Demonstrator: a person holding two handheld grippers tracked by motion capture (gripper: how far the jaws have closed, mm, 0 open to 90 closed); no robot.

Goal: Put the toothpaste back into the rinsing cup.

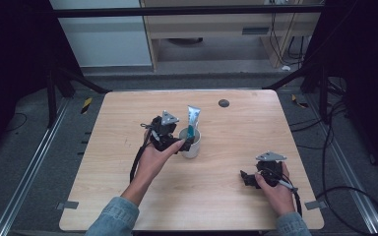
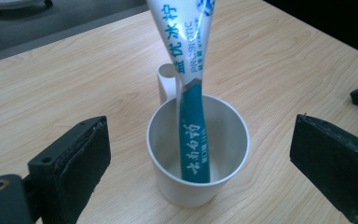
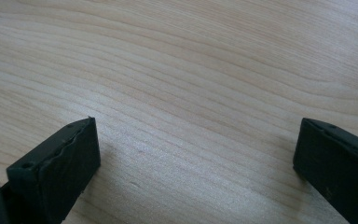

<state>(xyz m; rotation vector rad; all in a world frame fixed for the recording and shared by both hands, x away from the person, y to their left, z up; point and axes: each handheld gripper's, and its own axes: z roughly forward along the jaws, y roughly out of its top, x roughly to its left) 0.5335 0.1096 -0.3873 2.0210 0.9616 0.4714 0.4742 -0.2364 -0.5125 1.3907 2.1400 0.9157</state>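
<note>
Your left tongs [image 2: 200,154] stand released, jaws either side of the white plastic mug [image 2: 198,148] at mid-desk; the teal-and-white toothpaste tube [image 2: 192,95] leans inside it, untouched. Tube likely soft, light, slick: pinch its flat upper end. Right tongs [image 3: 196,154] released over bare desk [image 3: 191,56].

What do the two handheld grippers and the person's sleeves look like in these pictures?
The left gripper and the right gripper are black, blocky tools, each with two flat black jaws faced with dark pads. Each carries a grey three-cornered plate on top, and a black cable trails from each. The person wears blue denim sleeves.
</note>
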